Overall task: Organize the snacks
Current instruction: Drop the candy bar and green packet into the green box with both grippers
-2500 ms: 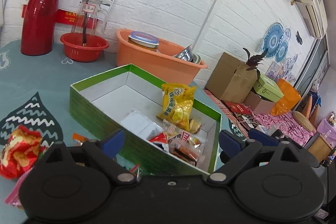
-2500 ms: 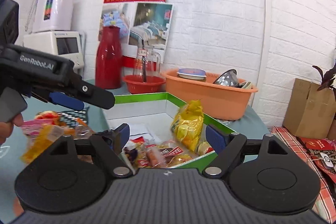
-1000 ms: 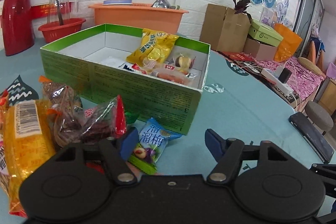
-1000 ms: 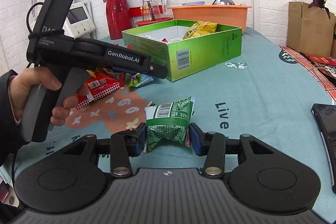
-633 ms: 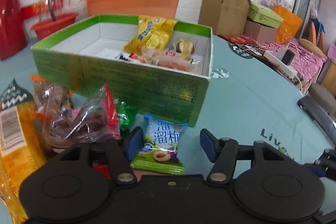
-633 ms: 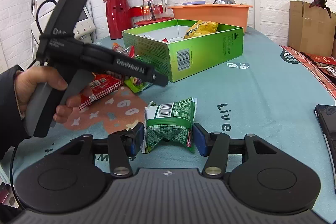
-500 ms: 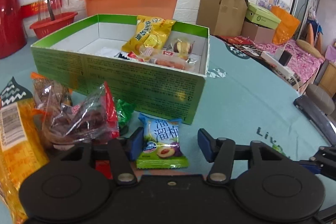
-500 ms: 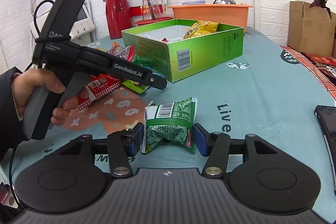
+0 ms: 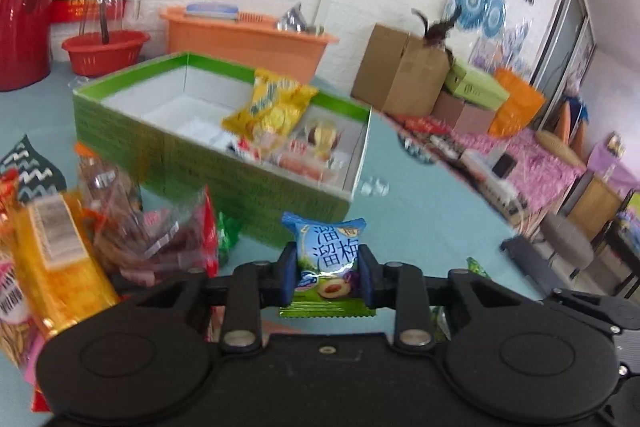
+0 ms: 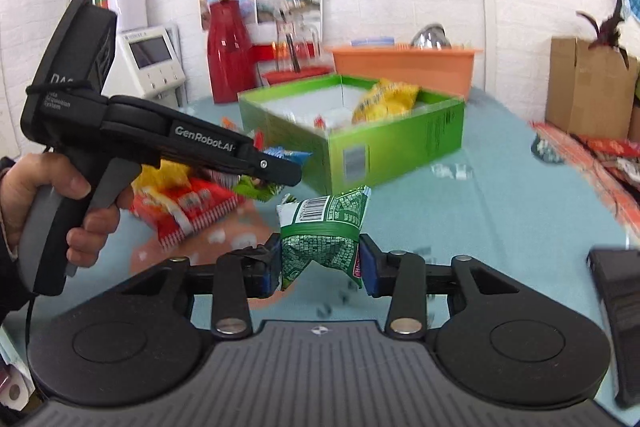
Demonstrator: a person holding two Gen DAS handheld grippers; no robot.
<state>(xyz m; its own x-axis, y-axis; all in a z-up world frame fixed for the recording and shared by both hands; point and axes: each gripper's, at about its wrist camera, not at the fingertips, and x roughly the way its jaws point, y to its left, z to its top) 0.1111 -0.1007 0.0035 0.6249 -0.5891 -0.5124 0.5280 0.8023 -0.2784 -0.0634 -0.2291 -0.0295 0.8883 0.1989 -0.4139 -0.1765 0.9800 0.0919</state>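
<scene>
The open green box (image 9: 224, 179) (image 10: 400, 155) stands on the teal table with a yellow packet (image 9: 272, 103) and small snacks inside. My left gripper (image 9: 327, 273) has its jaws closing, pads pressed on a blue plum-candy packet (image 9: 328, 251) lifted just in front of the box. My right gripper (image 10: 320, 263) also has its jaws closing, pressed on a green-and-white snack packet (image 10: 324, 231) raised off the table. In the right wrist view a hand holds the left gripper (image 10: 276, 169), the blue packet (image 10: 286, 155) showing at its tip.
A pile of loose snack bags (image 9: 80, 247) (image 10: 184, 203) lies left of the box. Behind stand a red jug (image 9: 20, 11), a red basin (image 9: 104, 51) and an orange tub (image 9: 244, 35). A dark phone (image 10: 616, 311) lies at the right; cardboard boxes (image 9: 400, 75) sit beyond the table.
My left gripper closed on the blue packet and lifted it off the table. My right gripper tightened on the green packet and raised it; both views tilted up toward the box.
</scene>
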